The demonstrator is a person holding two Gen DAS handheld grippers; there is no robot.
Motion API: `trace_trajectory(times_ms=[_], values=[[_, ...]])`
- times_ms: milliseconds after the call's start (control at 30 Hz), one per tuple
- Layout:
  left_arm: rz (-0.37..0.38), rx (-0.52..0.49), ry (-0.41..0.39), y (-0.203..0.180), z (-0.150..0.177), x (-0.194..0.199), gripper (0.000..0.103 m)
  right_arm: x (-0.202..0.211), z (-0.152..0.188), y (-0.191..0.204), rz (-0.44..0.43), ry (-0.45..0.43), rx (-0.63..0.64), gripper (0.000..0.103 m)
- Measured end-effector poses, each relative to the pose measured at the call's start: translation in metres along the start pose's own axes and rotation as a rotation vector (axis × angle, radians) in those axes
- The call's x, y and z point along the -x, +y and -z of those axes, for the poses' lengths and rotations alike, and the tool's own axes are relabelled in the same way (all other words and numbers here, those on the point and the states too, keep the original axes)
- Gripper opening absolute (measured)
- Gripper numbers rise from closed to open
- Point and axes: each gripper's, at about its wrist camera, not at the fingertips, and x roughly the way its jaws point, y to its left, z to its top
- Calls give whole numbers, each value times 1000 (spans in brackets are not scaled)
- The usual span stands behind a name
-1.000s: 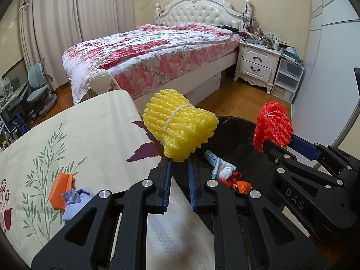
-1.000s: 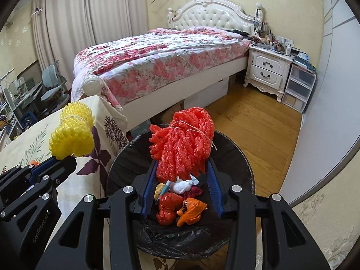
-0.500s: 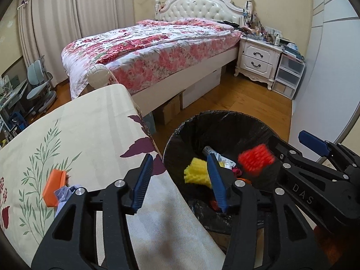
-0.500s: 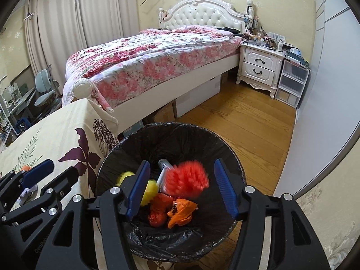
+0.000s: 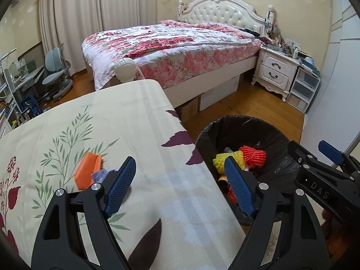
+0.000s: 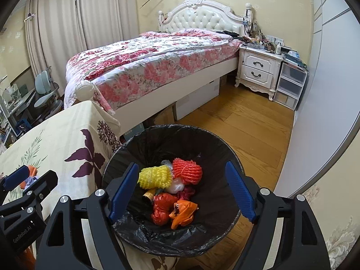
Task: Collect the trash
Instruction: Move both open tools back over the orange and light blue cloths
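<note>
A black-lined trash bin [image 6: 180, 132] stands on the floor beside the table. In it lie a yellow foam net [image 6: 154, 176], a red foam net [image 6: 186, 171] and other orange and red scraps. The bin also shows in the left wrist view [image 5: 238, 126]. My right gripper [image 6: 183, 193] is open and empty above the bin. My left gripper [image 5: 180, 184] is open and empty over the table's right edge. An orange piece [image 5: 86, 171] and a crumpled purple-white wrapper [image 5: 101, 175] lie on the tablecloth, left of the left gripper.
The table with its floral cloth [image 5: 126, 123] fills the left side. A bed [image 5: 180, 51] stands behind it, with a white nightstand [image 5: 276, 72] and plastic drawers [image 5: 303, 90] to the right. Wooden floor [image 6: 247, 121] lies around the bin.
Both grippers opened and dropped the yellow and red foam nets into the bin. The left gripper has since swung left, over the table.
</note>
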Motion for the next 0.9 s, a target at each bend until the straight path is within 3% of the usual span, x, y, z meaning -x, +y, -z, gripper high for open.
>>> trace_trajectory(times_ms=[500, 900], values=[[-116, 106, 20, 79, 21, 18, 80, 5, 13, 48, -86, 24, 75, 77], [-146, 168, 69, 118, 37, 20, 80, 5, 21, 84, -145, 46, 138, 77]])
